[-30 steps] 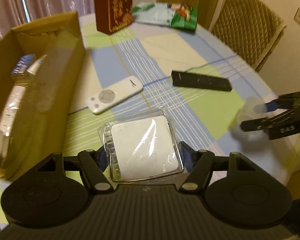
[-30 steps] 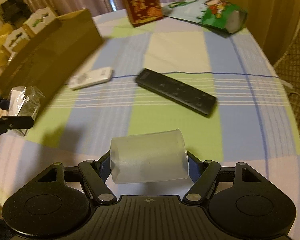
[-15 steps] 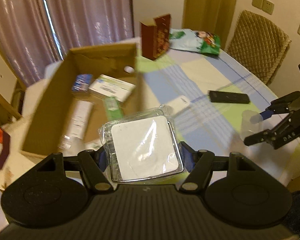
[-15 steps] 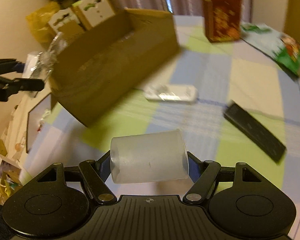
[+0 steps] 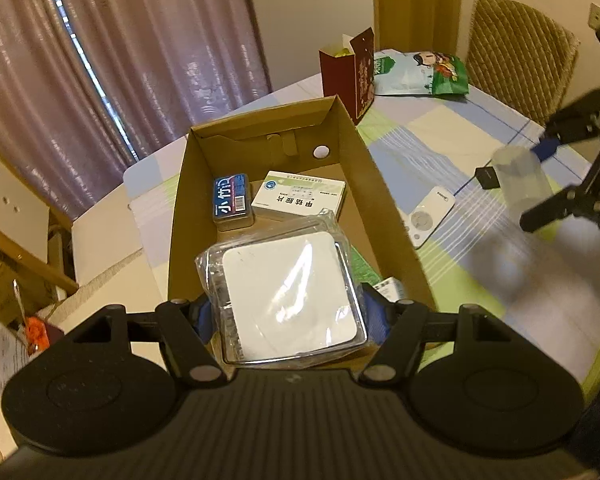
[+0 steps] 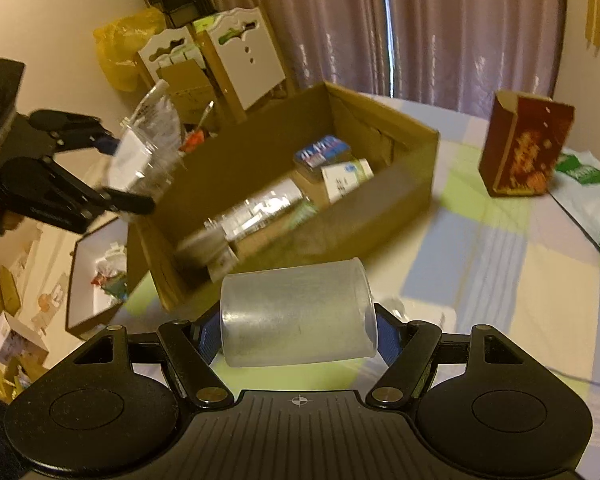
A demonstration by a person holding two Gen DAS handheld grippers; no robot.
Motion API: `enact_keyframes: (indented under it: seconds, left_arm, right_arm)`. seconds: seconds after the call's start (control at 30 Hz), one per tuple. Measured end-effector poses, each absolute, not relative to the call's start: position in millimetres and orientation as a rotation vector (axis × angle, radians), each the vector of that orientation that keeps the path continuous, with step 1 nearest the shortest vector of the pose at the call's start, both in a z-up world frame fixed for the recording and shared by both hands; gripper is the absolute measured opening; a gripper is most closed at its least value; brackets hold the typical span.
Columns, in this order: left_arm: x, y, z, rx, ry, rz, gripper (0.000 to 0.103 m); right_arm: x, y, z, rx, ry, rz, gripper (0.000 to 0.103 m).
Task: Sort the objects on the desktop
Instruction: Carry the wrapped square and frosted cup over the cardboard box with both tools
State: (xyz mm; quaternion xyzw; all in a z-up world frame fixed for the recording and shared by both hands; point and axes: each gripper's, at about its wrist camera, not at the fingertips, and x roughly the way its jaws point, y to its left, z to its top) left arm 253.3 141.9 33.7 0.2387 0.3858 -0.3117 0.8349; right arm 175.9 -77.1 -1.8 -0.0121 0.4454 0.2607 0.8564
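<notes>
Table (image 5: 452, 136) w/ checked cloth. Cardboard box (image 5: 352, 152) on its left part, open top; inside: white medicine box (image 5: 300, 196), blue pack (image 5: 232, 200). Left gripper (image 5: 292, 312) clamped on white pad in clear plastic wrap (image 5: 288, 296), held above the box's near end. Right gripper (image 6: 298, 328) clamped on frosted plastic cup (image 6: 296, 312) lying sideways, over the table just beside the box. White remote (image 5: 428, 216) on the cloth beside the box.
</notes>
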Motion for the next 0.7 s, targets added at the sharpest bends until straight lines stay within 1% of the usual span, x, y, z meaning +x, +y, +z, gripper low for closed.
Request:
enact_keyframes:
  seconds: [0.17, 0.4, 0.7]
  left_arm:
    - [275, 146, 29, 0.521, 0.809, -0.709, 0.066]
    - [311, 142, 17, 0.511, 0.811, -0.752, 0.066]
    - [347, 133, -3, 0.488, 0.844, -0.777, 0.066]
  right_arm:
    - [197, -53, 10, -0.043, 0.905, 0.570, 0.073]
    - [254, -24, 10, -0.159, 0.863, 0.606, 0.073]
    - [328, -10, -18, -0.254, 0.890, 0.623, 0.073]
